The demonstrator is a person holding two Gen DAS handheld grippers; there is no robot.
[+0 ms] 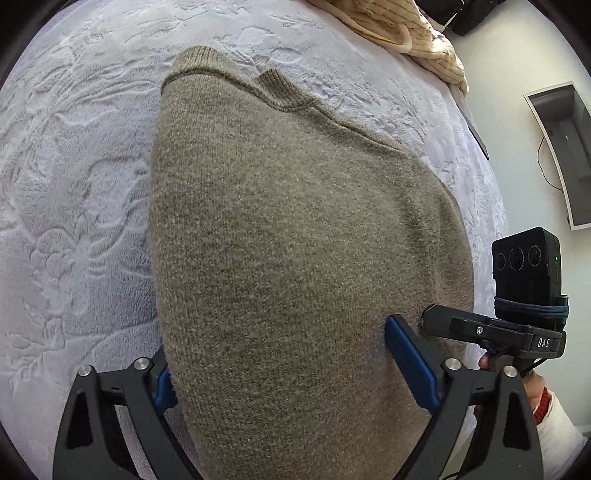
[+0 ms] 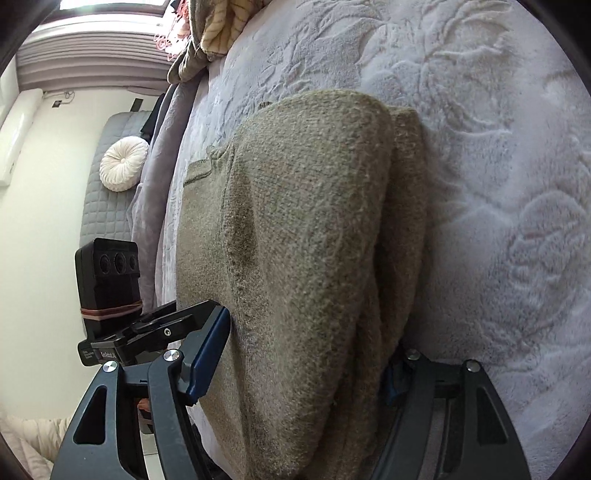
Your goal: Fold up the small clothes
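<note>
Sweater (image 1: 288, 236) lies btwn open left gripper (image 1: 288, 365) fingers, on blanket (image 1: 74, 166).

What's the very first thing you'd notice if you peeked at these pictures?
A big fuzzy brown sweater fills the middle, lying folded on a pale bedspread with raised flower patterns. The left gripper and right gripper each straddle its near edge, blue pads on either side of the knit. A cream striped garment is bunched at the far end of the bed.
</note>
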